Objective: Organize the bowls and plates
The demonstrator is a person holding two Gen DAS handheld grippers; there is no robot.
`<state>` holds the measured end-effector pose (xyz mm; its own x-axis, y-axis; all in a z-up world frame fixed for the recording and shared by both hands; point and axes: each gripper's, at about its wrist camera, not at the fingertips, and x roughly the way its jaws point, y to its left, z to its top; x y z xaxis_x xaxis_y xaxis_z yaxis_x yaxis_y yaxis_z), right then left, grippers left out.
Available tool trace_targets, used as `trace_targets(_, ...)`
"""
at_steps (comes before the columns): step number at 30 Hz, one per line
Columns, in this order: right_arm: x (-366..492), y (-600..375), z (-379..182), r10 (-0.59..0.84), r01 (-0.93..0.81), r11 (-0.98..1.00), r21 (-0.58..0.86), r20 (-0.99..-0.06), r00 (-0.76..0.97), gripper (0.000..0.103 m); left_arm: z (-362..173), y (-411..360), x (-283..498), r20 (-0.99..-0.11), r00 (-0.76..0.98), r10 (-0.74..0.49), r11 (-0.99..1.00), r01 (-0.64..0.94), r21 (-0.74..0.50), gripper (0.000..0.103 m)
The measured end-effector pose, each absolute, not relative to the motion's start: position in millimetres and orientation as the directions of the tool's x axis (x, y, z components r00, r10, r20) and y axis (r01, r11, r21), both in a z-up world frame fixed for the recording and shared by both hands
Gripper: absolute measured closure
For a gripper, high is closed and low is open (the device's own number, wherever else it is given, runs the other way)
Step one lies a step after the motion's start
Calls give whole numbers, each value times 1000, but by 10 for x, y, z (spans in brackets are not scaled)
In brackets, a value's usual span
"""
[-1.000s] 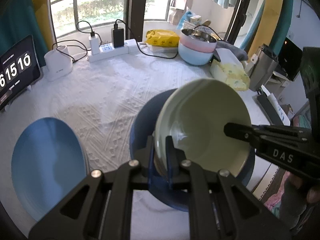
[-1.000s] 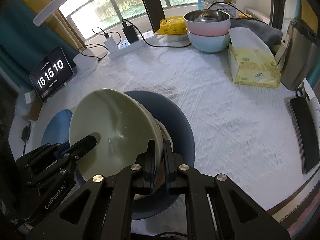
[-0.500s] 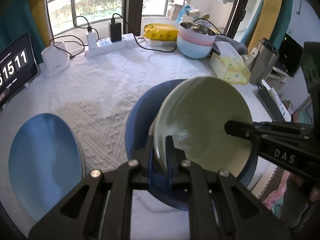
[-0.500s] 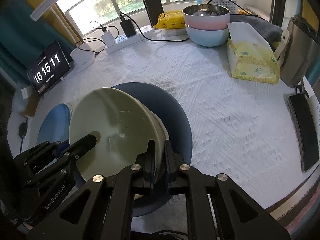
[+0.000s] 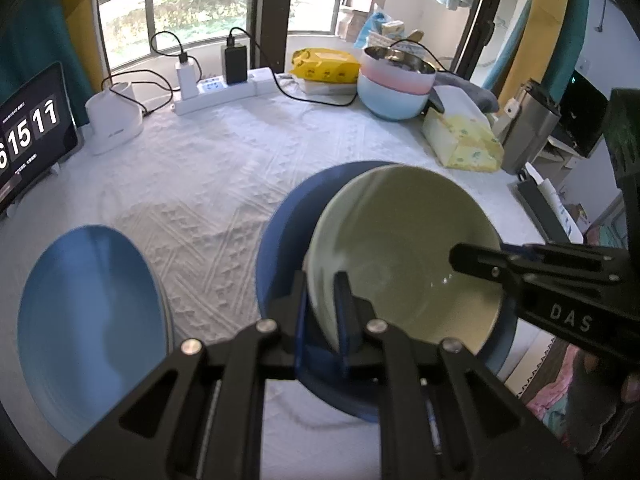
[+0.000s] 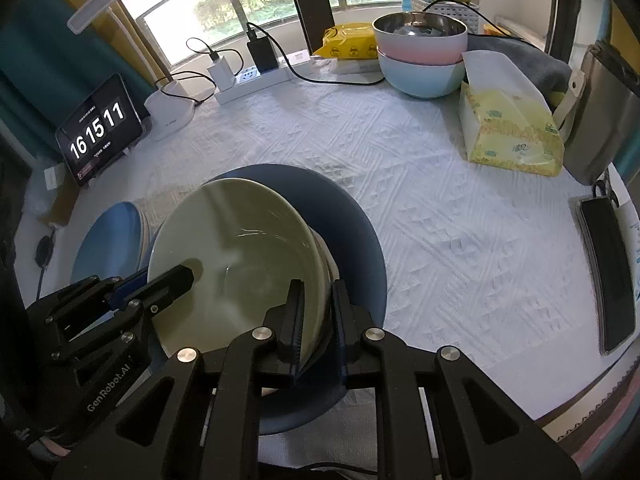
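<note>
From my left camera, the far left shows the clock display (image 5: 28, 132) propped at the edge of the tabletop (image 5: 224, 176), reading 15 11 in what I can see of it. Below it lies the light blue plate (image 5: 92, 312), flat on the white textured cloth. Behind, near the window, I see a white round device (image 5: 114, 124) and a power strip (image 5: 224, 88) with chargers plugged in.

Moving toward the middle, my left hand-held gripper (image 5: 322, 312) is clamped on the near-left rim of the pale green bowl (image 5: 400, 248), one finger inside the wall and one outside. The bowl sits tilted over the dark blue plate (image 5: 288, 240), which rests on the cloth just beside the light blue plate; I cannot tell whether the bowl's base touches it.

From my right camera, the right hand-held gripper (image 6: 316, 316) is clamped on the opposite rim of the same bowl, again with a finger on each side of the wall.

Further right and back, a stack of bowls (image 5: 394, 84) stands, steel on pink on light blue, next to a yellow packet (image 5: 324, 64). A yellow tissue pack (image 6: 508, 120) lies to the right of the stack, and a black flat device (image 6: 608, 272) sits at the far right edge.
</note>
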<state>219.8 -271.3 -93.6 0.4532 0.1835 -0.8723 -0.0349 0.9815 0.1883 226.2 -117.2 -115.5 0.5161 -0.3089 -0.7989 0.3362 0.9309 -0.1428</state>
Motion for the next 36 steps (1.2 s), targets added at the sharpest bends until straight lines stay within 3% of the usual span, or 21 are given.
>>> trace_targets(5,2207,-2728,-895,184,-33,981,191,-867,463,88,-1127,-1155,2252,-792,522,-316,929,338,-148,89)
trace_targets(9,2209,-2752,-818,162,-28,985,170,-857,489,80,-1101,-1138,2242,-787,527,-321,928,340,-151,89)
trace_targets(36,2139,-2951,-544,125,-23,990,140,-785,607,80,-873,-850,2318,-745,591,-309,941,302,-151,87)
